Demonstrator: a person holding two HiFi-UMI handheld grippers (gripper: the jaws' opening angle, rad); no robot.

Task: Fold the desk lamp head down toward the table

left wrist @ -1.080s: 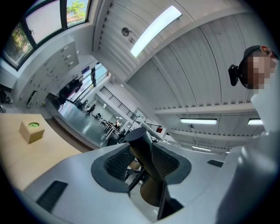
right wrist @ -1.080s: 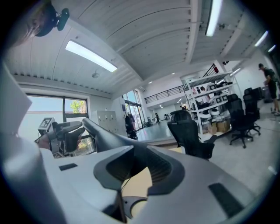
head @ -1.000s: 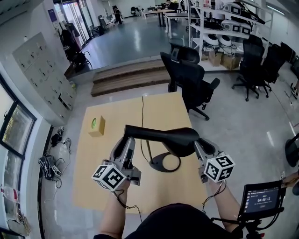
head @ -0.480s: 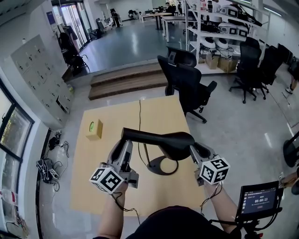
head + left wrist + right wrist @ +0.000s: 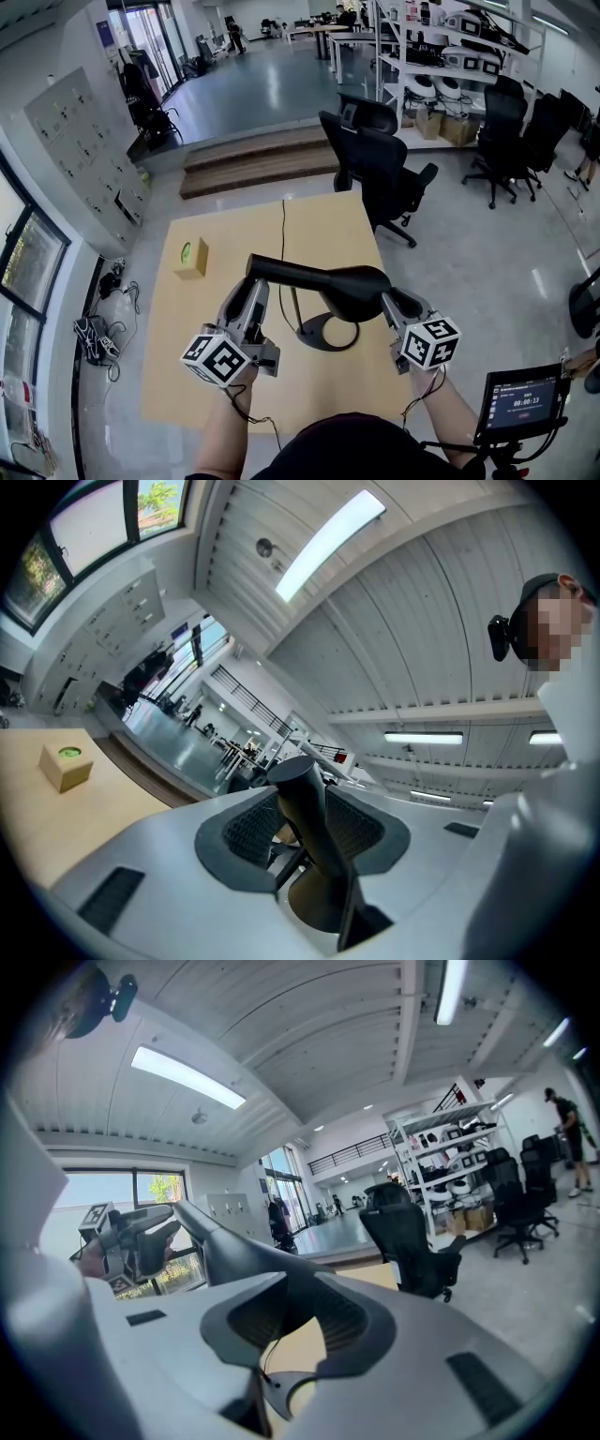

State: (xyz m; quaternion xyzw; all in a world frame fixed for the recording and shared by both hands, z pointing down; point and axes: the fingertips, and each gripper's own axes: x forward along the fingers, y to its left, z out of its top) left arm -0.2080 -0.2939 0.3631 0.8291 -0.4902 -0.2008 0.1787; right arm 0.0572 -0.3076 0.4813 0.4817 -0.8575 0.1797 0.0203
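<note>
Fingers of left gripper (image 5: 254, 287) and right gripper (image 5: 393, 303) clamp opposite ends of the lamp head (image 5: 328, 278).

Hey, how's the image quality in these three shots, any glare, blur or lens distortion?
Head view: sharp, but fisheye bows the table edges, and the far floor shines. Left gripper view: dark vignette round the rim, ceiling light strip blown out, lamp arm looming large up close. Right gripper view: same vignette, ceiling strips glaring, lamp head dark against the bright window.

Black desk lamp (image 5: 319, 275), head horizontal, upright
</note>
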